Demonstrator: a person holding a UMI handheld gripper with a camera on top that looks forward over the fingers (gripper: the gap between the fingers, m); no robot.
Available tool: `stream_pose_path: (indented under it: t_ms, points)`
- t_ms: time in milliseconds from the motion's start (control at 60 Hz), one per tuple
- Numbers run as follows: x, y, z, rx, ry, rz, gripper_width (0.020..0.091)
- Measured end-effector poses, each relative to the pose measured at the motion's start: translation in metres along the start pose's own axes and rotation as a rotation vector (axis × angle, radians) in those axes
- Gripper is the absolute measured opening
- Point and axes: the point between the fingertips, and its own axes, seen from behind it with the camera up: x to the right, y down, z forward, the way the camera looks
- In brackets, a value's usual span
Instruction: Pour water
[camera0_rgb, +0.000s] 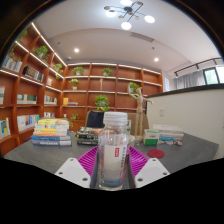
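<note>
A clear plastic cup (111, 165) stands upright between the two fingers of the gripper (111, 172); it is see-through, with a red and white printed label on its front and faint ribbing near the rim; whether it holds water cannot be told. The pink pads (89, 160) sit close at either side of the cup, and the fingers appear to press on its walls, so the gripper is narrowed onto it. Just beyond the cup, almost in line with it, rises a stack of clear cups (116, 124); near its left side a dark laptop (93, 121) stands open.

The worktop (185, 152) is grey and smooth; bare surface shows to the right of the fingers and ahead of them toward the far edge; on the left a pile of books (50, 134) lies well apart from the cup; to the right a small box (165, 136) with other small items lies near the far edge.

Behind, wooden bookshelves (95, 85) line the walls, with green plants (101, 101) among them; a white partition (190, 108) stands at the right; a ceiling lamp (128, 13) glows overhead.
</note>
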Motion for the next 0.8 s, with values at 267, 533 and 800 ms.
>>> stream_pose_path:
  t_ms: [267,533,800]
  points:
    - [-0.001,0.003,0.0,-0.038,-0.047,0.029,0.0351]
    - [-0.05,-0.026,0.038,-0.07,-0.142,0.359,0.0352]
    - [-0.071,-0.048,0.103,-0.064,-0.245,1.206,0.0355]
